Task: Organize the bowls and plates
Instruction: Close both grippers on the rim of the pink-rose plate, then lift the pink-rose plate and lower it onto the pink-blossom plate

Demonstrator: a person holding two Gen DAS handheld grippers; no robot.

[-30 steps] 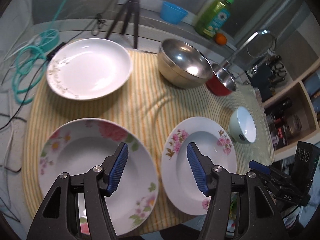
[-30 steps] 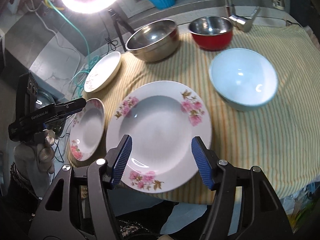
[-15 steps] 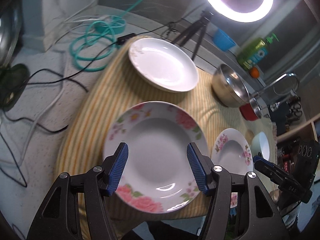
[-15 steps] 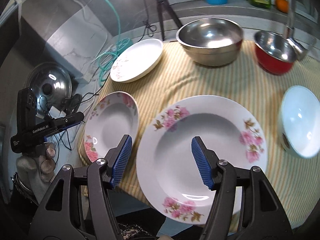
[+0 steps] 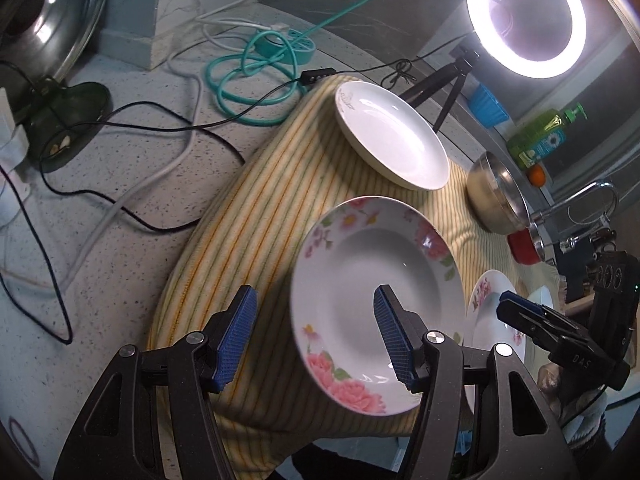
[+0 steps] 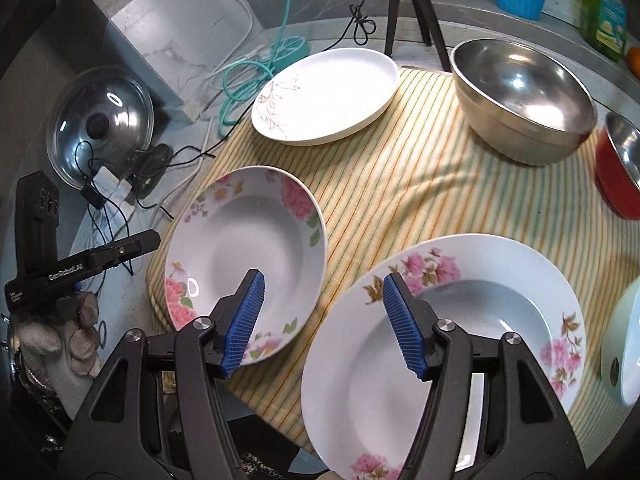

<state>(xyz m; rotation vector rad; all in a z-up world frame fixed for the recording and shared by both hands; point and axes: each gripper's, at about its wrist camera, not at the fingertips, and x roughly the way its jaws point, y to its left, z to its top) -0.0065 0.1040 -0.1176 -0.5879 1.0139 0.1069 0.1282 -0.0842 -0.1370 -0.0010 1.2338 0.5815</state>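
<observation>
Tongs: left (image 5: 316, 336) and right (image 6: 322, 320) both apart, empty | rose plate (image 5: 376, 280) on striped cloth (image 5: 256, 220), near worktop edge | grip near rim squarely, lift level, avoid sliding off edge.

Left claw (image 5: 316, 336) agape — floral plate (image 5: 376, 276) below

Left gripper (image 5: 312, 336) and right gripper (image 6: 322, 320) both hover with jaws spread wide, nothing between the blue pads.
</observation>
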